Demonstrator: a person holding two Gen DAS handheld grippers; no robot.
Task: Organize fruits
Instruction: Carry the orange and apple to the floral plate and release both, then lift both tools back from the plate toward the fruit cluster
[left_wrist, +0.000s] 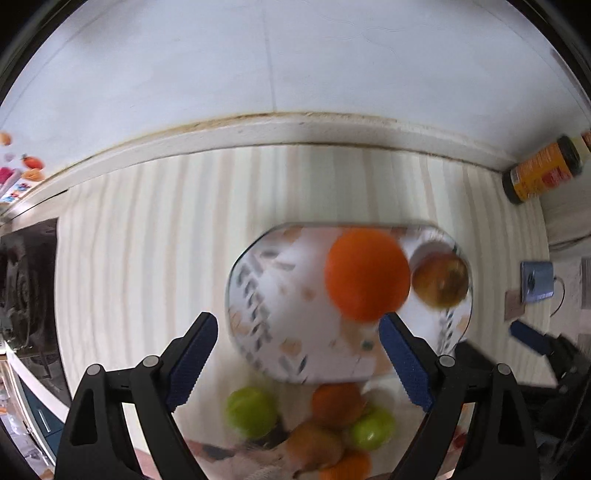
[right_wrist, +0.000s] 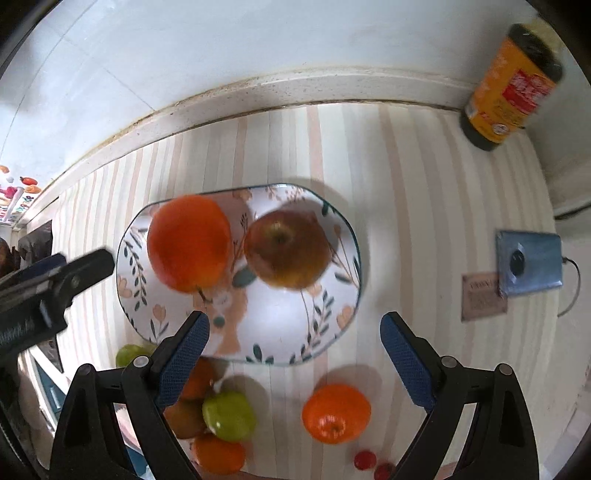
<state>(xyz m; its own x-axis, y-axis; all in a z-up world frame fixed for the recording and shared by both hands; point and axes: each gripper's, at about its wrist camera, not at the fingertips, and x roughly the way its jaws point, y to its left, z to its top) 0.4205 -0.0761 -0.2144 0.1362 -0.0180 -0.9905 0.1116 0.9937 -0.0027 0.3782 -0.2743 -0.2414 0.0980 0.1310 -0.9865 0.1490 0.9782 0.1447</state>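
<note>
Two fruits already sit on the floral plate (right_wrist: 332, 325) in the middle of the striped table (right_wrist: 406, 184): a large orange (right_wrist: 188, 242) on its left half and a reddish-brown apple (right_wrist: 286, 249) just right of it, the two close together, though I cannot tell whether they touch. The near half of the plate is bare.

Both pairs of tongs are spread wide and hold nothing. The right tongs (right_wrist: 293, 354) hang over the near rim of the plate. The left tongs (left_wrist: 297, 360) hover over the plate's near edge too, with one blue pad close to the big orange; that view is smeared by blur, so I cannot say whether pad and fruit touch. From the right-hand view the left tool reaches in from the left, its tip just beside the plate's left rim.

Plenty remains off the plate. A smaller orange (right_wrist: 336, 411) stands alone on the table near the plate's near edge. Left of it is a huddle of fruit: a green apple (right_wrist: 229, 415), another orange (right_wrist: 218, 454) nearer still, a brownish fruit (right_wrist: 183, 419) and, partly behind the right tongs' left finger, one more green fruit (right_wrist: 129, 354). Two small red fruits (right_wrist: 365, 459) lie at the near edge.

I would judge the job under halfway: two placed, seven or so waiting.

At the far right stands an orange-labelled bottle (right_wrist: 511, 85), with a blue phone (right_wrist: 528, 264) nearer on the right.
</note>
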